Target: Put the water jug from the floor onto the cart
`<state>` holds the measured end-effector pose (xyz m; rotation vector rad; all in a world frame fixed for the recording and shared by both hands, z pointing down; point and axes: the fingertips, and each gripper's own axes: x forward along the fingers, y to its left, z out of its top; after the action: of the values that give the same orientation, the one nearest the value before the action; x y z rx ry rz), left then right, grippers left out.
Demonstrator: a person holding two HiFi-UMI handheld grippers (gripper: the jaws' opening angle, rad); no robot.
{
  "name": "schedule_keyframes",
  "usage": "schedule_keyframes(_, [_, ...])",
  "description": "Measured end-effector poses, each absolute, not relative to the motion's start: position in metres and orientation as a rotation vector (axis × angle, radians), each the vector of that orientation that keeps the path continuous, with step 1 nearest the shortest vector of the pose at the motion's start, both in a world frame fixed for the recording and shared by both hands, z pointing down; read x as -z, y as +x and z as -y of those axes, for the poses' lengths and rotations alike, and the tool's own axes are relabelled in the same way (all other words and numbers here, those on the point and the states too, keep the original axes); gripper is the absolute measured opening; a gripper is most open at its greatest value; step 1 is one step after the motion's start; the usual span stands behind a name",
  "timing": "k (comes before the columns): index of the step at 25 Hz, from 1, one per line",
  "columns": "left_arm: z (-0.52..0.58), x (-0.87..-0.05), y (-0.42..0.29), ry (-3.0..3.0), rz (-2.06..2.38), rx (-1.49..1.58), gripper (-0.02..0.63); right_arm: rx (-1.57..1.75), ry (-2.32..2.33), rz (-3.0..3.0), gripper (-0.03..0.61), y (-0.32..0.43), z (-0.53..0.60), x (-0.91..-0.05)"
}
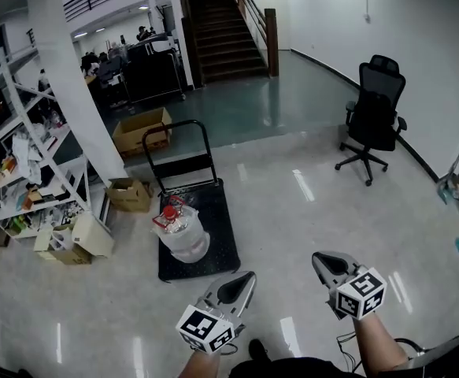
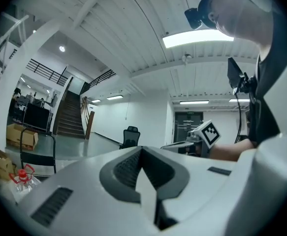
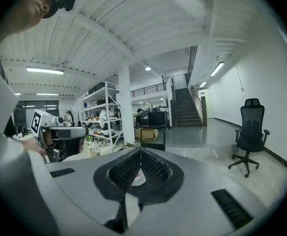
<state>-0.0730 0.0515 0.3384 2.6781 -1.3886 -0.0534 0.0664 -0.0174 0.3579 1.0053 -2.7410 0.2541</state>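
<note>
Both grippers are empty with jaws pressed together: left gripper and right gripper are held out side by side, nothing between the pads. The water jug is already sitting upright on the black cart, ahead of the left gripper and a bit off to its left, well apart from both.

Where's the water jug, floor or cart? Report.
On the cart: the water jug stands upright on its black deck.
</note>
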Motion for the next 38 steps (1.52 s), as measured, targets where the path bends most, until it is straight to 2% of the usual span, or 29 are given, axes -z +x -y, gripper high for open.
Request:
schedule_keyframes(4, [-0.092,-0.343,-0.034,2.650,1.398,0.050,0.000,-0.269,0.985,2.763,0.002,0.102,-0.031,-0.366])
schedule_keyframes(13, [-0.230,-0.368,0.105,2.547,1.427,0.006,0.000,-0.352,0.965,2.778,0.002,0.246,-0.162,-0.401])
schedule_keyframes(18, [-0.293,-0.349,0.141,2.569,1.417,-0.067,0.000,-0.389,0.931,2.811,0.002,0.270,-0.218,-0.390])
schedule_keyframes(28, [-0.399,-0.334,0.123,2.609,1.456,-0.081,0.000,-0.335,0.899,2.874,0.002,0.236,-0.312,-0.365])
schedule_keyframes(38, [-0.532,-0.361,0.022,2.577,1.438,-0.005,0.000,-0.295,1.071,2.805,0.002,0.179,-0.441,-0.365])
